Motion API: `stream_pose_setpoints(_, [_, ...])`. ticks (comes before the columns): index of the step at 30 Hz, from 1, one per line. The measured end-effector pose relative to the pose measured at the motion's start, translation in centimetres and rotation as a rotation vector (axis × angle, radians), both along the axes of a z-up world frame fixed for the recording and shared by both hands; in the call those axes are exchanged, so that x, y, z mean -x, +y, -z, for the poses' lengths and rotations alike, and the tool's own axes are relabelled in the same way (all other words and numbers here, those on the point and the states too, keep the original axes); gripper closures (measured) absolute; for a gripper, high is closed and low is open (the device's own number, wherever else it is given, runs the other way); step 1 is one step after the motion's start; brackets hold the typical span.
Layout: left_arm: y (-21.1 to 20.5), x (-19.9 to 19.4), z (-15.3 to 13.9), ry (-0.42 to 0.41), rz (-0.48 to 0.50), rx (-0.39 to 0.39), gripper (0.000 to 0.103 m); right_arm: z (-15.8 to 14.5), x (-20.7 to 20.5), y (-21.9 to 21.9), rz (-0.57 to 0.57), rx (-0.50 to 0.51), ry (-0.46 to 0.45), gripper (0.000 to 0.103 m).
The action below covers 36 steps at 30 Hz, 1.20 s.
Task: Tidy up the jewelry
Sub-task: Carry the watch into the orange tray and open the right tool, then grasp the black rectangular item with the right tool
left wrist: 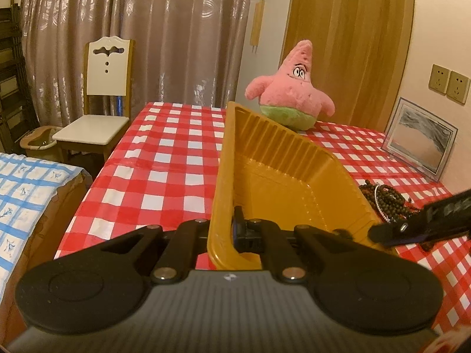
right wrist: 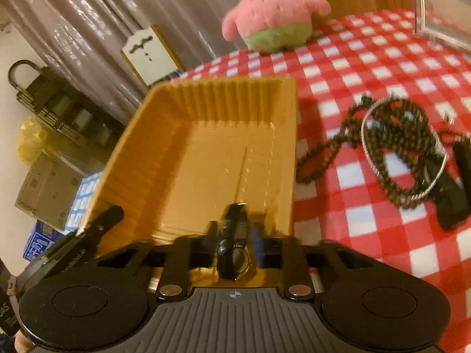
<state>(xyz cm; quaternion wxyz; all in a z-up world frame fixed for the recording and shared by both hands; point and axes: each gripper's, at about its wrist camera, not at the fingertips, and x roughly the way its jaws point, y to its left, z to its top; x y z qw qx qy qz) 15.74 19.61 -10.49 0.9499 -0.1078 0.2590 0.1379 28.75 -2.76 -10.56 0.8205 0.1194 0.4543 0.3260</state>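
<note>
A yellow plastic tray [left wrist: 279, 161] stands on the red checked table; it also shows in the right wrist view [right wrist: 188, 147]. My left gripper [left wrist: 235, 229] is shut on the tray's near rim. My right gripper [right wrist: 235, 235] is shut on a dark wristwatch [right wrist: 234, 244] and holds it over the tray's near end. A heap of dark bead necklaces [right wrist: 391, 147] with a silver bangle [right wrist: 368, 147] lies on the cloth right of the tray; it also shows in the left wrist view [left wrist: 385, 200]. The right gripper's body [left wrist: 426, 220] enters the left wrist view from the right.
A pink plush starfish [left wrist: 291, 94] stands at the table's far side. A clear picture frame [left wrist: 418, 138] leans at the right wall. A dark object [right wrist: 453, 188] lies beside the beads. A white chair [left wrist: 100, 100] and a bed [left wrist: 26, 194] stand left of the table.
</note>
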Motion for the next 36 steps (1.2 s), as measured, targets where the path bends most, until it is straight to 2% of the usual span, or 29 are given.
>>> stream_pose_setpoints(1, [0.1, 0.0, 0.0, -0.001, 0.002, 0.003, 0.098, -0.3, 0.2, -0.3, 0.01, -0.004, -0.017, 0.053])
stream_pose_setpoints(7, [0.1, 0.1, 0.1, -0.002, 0.008, 0.004, 0.098, -1.1, 1.2, -4.4, 0.111, -0.01, -0.041, 0.053])
stream_pose_setpoints(13, [0.0, 0.1, 0.1, 0.001, 0.003, 0.005, 0.098, 0.6, 1.7, -10.5, 0.225, 0.106, -0.003, 0.053])
stream_pose_setpoints(17, [0.0, 0.0, 0.2, 0.001, -0.004, 0.011, 0.098, 1.0, 1.0, -13.5, 0.263, 0.176, -0.042, 0.053])
stream_pose_setpoints(20, [-0.2, 0.1, 0.1, 0.006, -0.015, 0.012, 0.099, 0.8, 0.1, -14.2, 0.224, 0.216, -0.088, 0.053])
stream_pose_setpoints(24, [-0.5, 0.2, 0.0, 0.004, -0.028, 0.01, 0.098, 0.9, -1.2, -13.5, 0.134, 0.31, -0.195, 0.053])
stream_pose_setpoints(28, [-0.5, 0.2, -0.1, 0.005, -0.029, 0.01, 0.098, 2.3, -2.5, -12.3, 0.051, 0.372, -0.248, 0.056])
stream_pose_setpoints(32, [-0.7, 0.2, -0.2, 0.006, -0.032, 0.003, 0.098, 3.3, -3.8, -11.4, -0.005, 0.39, -0.246, 0.066])
stream_pose_setpoints(36, [-0.7, 0.2, -0.2, 0.006, -0.032, 0.004, 0.098, 4.0, -4.5, -10.9, -0.031, 0.401, -0.233, 0.069])
